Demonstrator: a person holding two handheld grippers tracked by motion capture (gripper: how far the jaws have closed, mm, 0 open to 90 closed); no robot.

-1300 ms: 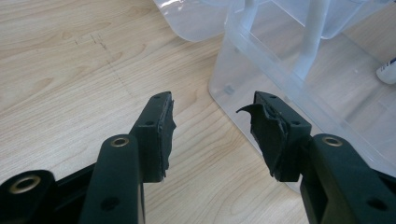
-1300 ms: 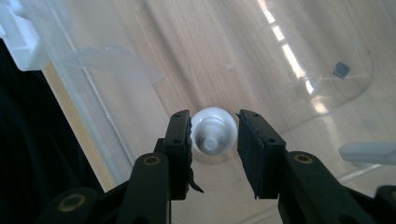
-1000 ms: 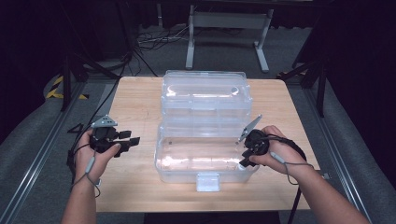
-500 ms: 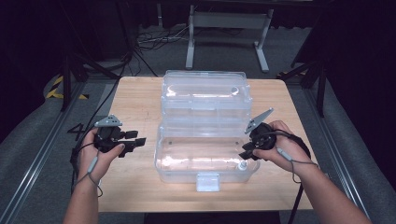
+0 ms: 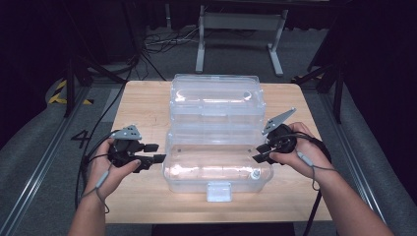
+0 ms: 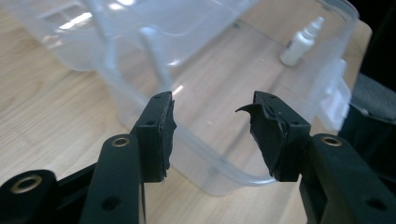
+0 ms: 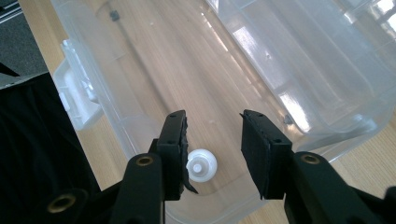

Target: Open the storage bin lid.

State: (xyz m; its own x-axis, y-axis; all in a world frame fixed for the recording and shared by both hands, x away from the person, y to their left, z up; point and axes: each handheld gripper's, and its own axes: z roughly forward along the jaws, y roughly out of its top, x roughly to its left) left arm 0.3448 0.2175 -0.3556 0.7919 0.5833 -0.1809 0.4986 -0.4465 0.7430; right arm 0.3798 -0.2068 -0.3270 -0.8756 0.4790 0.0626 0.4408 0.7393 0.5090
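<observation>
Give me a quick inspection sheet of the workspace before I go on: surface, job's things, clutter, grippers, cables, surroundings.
Surface: wooden table, bare around the box.
Job's things: clear plastic box, lid folded back open; small white bottle standing inside, near the latch end.
Clutter: nothing seen.
Grippers: left gripper open, beside the box's left end; right gripper open at its right end, jaws just been opening, above the bottle, not gripping it.
Cables: one trails from each gripper; more on the floor behind.
Surroundings: dark room, grey floor, metal stand behind.
</observation>
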